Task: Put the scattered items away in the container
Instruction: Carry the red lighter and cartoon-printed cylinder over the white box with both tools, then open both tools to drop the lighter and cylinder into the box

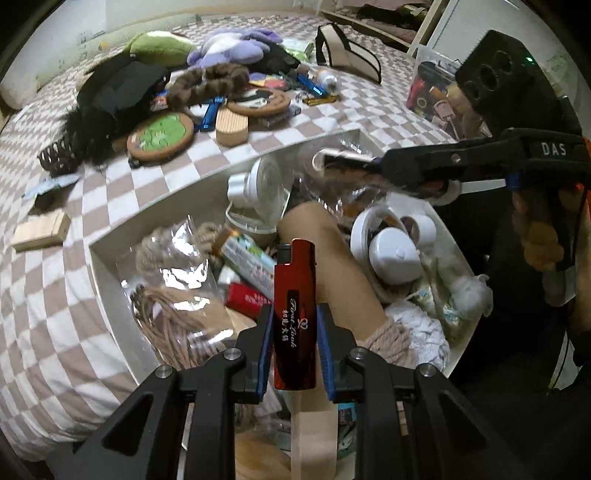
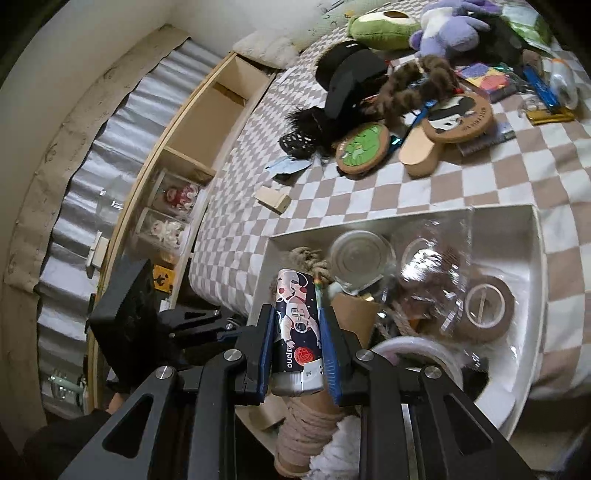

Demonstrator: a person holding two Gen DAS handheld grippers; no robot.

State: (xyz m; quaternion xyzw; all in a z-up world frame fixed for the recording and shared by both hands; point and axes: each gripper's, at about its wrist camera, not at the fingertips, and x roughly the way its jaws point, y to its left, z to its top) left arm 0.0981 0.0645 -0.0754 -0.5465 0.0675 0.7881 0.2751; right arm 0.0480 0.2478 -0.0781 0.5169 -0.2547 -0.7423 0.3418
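Note:
My left gripper (image 1: 295, 312) is shut on a red lighter (image 1: 294, 284), held upright over the white container (image 1: 221, 170). The container is packed with rope, a small fan, tape rolls and plastic bags. In the right wrist view my right gripper (image 2: 295, 314) is shut on an astronaut-print lighter (image 2: 297, 332), above the container's (image 2: 369, 221) near left corner. The left wrist view shows the right gripper (image 1: 376, 168) over the container's far side. The left gripper (image 2: 221, 326) appears side-on at the left of the right wrist view. Scattered items, among them a green round coaster (image 1: 160, 136), lie on the bed beyond.
On the checkered bedsheet (image 1: 55, 295) lie a green plush (image 2: 384, 27), a purple plush (image 2: 454, 29), a black cap (image 2: 351, 77), brown braided hair (image 1: 210, 85) and a wooden block (image 1: 40, 230). A wooden bedside shelf (image 2: 207, 122) runs along the left. A clear bin (image 1: 432, 88) stands at the back right.

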